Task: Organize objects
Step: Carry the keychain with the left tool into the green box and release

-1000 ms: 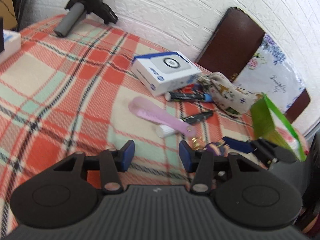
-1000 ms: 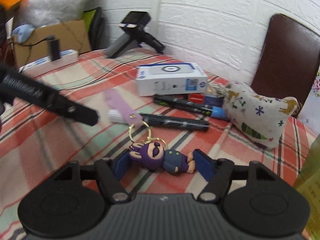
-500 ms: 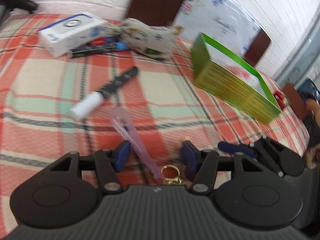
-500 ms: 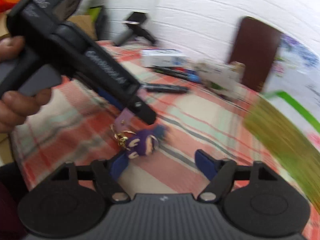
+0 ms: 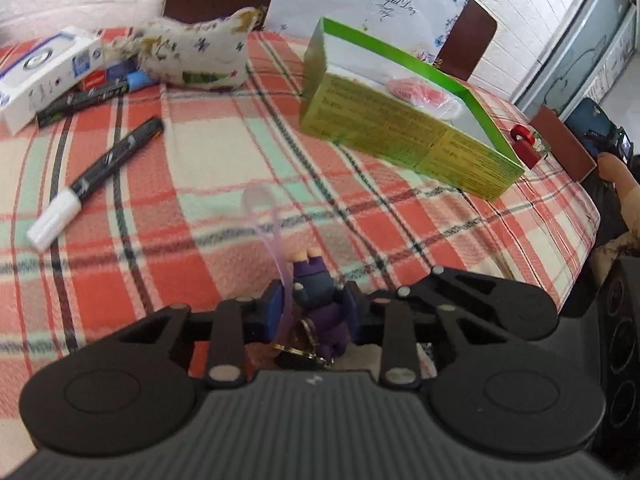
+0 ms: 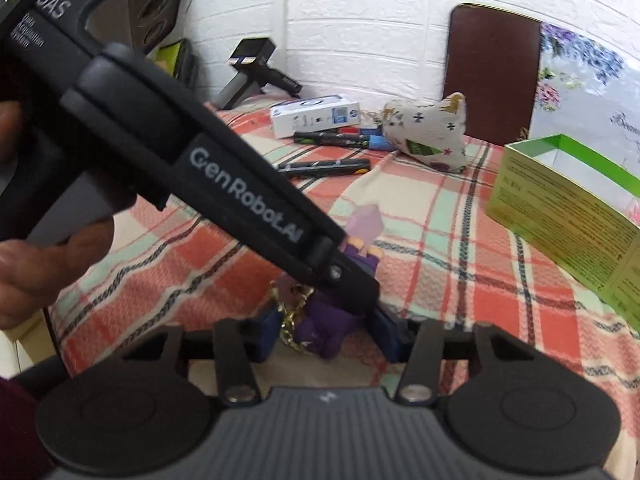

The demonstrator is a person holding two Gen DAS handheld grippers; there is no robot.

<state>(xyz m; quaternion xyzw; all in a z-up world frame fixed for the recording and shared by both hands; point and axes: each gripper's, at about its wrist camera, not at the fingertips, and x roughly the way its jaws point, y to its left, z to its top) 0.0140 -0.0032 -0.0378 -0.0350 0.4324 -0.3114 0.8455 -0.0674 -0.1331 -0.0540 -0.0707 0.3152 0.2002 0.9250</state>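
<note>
A purple figure keychain [image 5: 316, 304] with a gold ring and a pink strap [image 5: 268, 220] lies on the plaid cloth. My left gripper [image 5: 313, 312] is shut on the keychain. In the right wrist view the keychain [image 6: 326, 326] lies between the blue fingers of my right gripper [image 6: 326, 334], which stand apart on either side of it. The left gripper's black body [image 6: 224, 196] crosses that view and covers part of the figure. The open green box [image 5: 404, 128] stands to the right, with a pink item inside.
A loose black marker with a white cap [image 5: 100, 172] lies at left. Further back are a white box [image 5: 44, 76], more markers [image 5: 84, 98] and a patterned fabric pouch [image 5: 192, 56]. A red clip [image 5: 524, 140] sits past the box. A chair stands against the wall.
My left gripper has swung over to the keychain and closed on it. The right gripper's fingers have come closer in around the keychain, and the left gripper now fills its view.
</note>
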